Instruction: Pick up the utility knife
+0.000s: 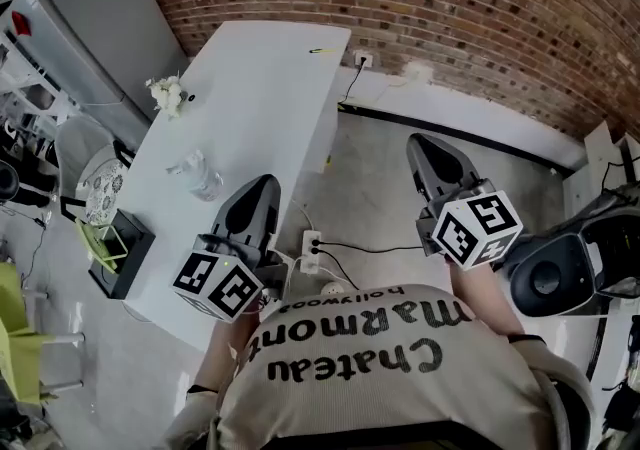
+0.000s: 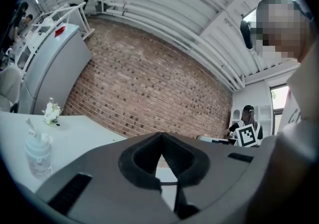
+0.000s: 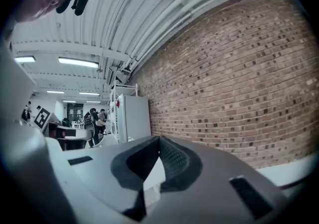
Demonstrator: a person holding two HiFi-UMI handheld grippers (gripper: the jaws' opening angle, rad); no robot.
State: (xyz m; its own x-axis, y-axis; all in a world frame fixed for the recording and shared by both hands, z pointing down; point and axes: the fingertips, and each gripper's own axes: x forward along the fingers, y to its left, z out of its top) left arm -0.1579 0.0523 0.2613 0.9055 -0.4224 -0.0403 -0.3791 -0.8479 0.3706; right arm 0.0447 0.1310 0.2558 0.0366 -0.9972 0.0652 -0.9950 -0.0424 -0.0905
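A small yellow and dark tool, apparently the utility knife [image 1: 323, 50], lies at the far end of the long white table [image 1: 262, 98], near the brick wall. My left gripper [image 1: 264, 182] hovers level over the table's near right edge, far short of the knife. Its jaws meet at the tip with nothing between them, as the left gripper view [image 2: 161, 135] shows. My right gripper [image 1: 419, 142] is held over the floor to the right of the table, also shut and empty [image 3: 159, 140]. Neither gripper view shows the knife.
On the table stand a clear plastic bottle [image 1: 200, 176] [image 2: 38, 152] and a bunch of white flowers [image 1: 167, 93] [image 2: 51, 112]. A power strip with cables [image 1: 312, 250] lies on the floor between the grippers. A black box [image 1: 122, 250] and a chair [image 1: 98, 188] sit left of the table.
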